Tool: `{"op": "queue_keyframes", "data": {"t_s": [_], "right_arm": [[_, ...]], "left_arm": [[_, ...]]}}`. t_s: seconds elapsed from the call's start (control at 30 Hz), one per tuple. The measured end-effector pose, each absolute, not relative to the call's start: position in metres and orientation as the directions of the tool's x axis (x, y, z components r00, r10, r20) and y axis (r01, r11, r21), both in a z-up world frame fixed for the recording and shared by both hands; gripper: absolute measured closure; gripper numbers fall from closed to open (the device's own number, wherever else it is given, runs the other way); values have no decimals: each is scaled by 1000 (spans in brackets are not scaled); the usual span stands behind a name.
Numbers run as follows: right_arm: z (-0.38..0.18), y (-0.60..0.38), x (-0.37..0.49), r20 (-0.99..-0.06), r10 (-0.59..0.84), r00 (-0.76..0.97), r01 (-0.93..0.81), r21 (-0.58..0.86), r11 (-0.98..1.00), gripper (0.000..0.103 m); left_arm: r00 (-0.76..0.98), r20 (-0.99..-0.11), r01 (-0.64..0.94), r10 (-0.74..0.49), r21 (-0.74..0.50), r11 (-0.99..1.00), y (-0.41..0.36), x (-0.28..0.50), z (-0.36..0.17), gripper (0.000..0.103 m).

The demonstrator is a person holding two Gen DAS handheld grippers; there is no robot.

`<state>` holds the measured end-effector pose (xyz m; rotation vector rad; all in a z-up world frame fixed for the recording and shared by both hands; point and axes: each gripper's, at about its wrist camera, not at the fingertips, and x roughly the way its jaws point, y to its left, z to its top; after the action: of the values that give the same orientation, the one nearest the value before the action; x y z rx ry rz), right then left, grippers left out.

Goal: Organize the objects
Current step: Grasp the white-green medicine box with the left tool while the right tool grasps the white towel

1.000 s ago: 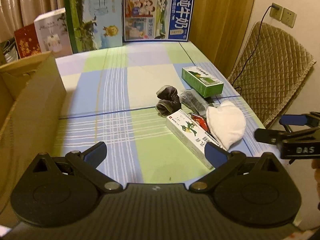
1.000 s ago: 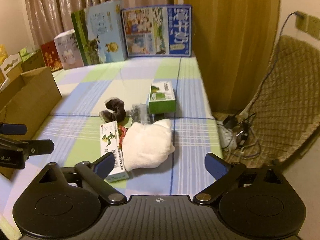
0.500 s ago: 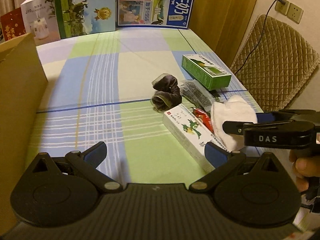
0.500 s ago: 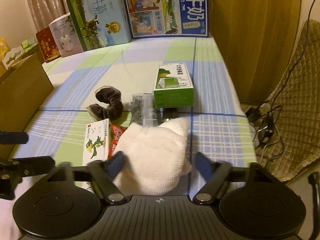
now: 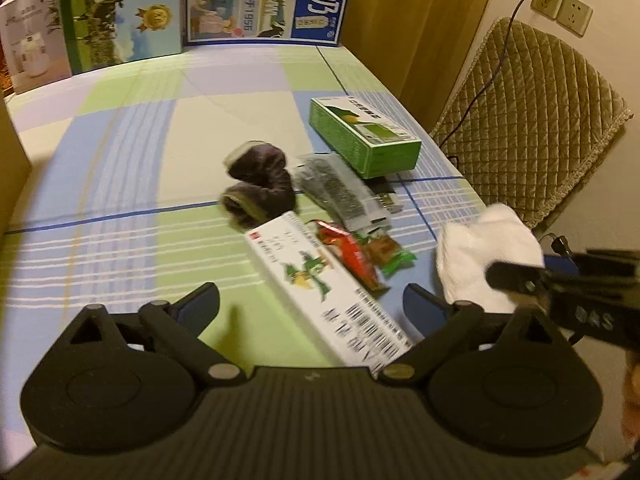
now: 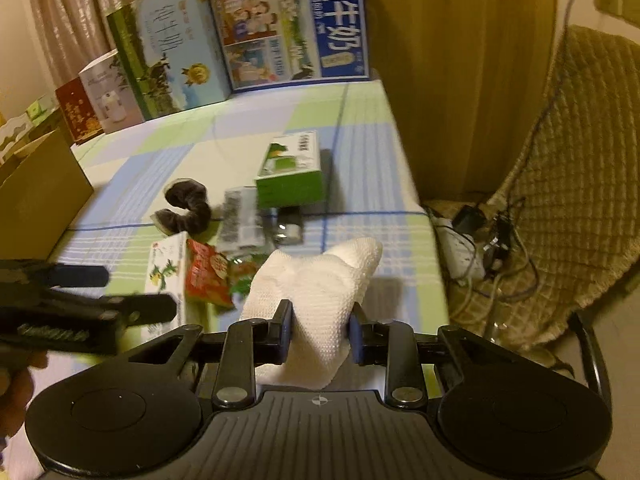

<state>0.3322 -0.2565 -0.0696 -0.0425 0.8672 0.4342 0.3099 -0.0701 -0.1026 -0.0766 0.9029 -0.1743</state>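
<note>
My right gripper [image 6: 320,334] is shut on a white folded cloth [image 6: 320,280] and holds it lifted off the table; the cloth also shows in the left wrist view [image 5: 484,256]. My left gripper [image 5: 312,306] is open and empty, low over a long white box [image 5: 320,280] with a green dragon print. Beside that box lie a red snack packet [image 5: 352,248], a green snack packet [image 5: 392,256], a grey foil sachet [image 5: 340,192], a dark rolled sock [image 5: 260,188] and a green box [image 5: 364,136].
A cardboard box [image 6: 36,192] stands at the table's left edge. Tall milk cartons [image 6: 292,40] and gift boxes [image 6: 108,100] line the back. A quilted chair [image 6: 560,200] and power strip with cables [image 6: 472,248] are off the right edge.
My right gripper closed on the white cloth and lifted it off the table, uncovering the snack packets. My left gripper moved forward and lower toward the long white box.
</note>
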Motion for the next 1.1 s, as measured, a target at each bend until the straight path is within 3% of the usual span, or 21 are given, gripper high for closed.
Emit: {"op": "queue_keyframes", "data": {"t_s": [0.2,0.33,0.43,0.7,0.83,1.0,1.03,1.07,1.1], "right_arm": [[-70,-265,324,-751,347,562,-372,145,917,77],[-67,-261,319,-746,366,556,-385,160,909,77],[-67,-254,317,-741,384,551,-404,166,900,77],[-74,-234,320,-753,365,548,-434,117,893,72],[-80,-232,321,-756,340,559,-434,82,897,33],[-89,-229,325,-766,345,543,-427,102,898,33],[-90,-228,325,-769,343,540,-424,103,900,39],[-91,-226,326,-774,345,531,-426,108,898,56],[-91,-225,325,-776,348,526,-426,114,898,58]], "left_arm": [[575,-800,151,-169,-100,983,-83,319,-116,34],[578,-802,187,-150,-48,981,-72,309,-110,57],[576,-808,203,-126,-9,979,-61,303,-108,65],[566,-816,215,-118,8,976,-52,314,-115,65],[569,-813,223,-123,8,975,-52,317,-117,67],[568,-813,227,-130,3,974,-49,315,-116,70],[568,-813,229,-128,6,973,-49,314,-116,70],[566,-814,233,-127,11,972,-48,312,-115,70],[565,-816,239,-126,16,971,-48,310,-115,70]]}}
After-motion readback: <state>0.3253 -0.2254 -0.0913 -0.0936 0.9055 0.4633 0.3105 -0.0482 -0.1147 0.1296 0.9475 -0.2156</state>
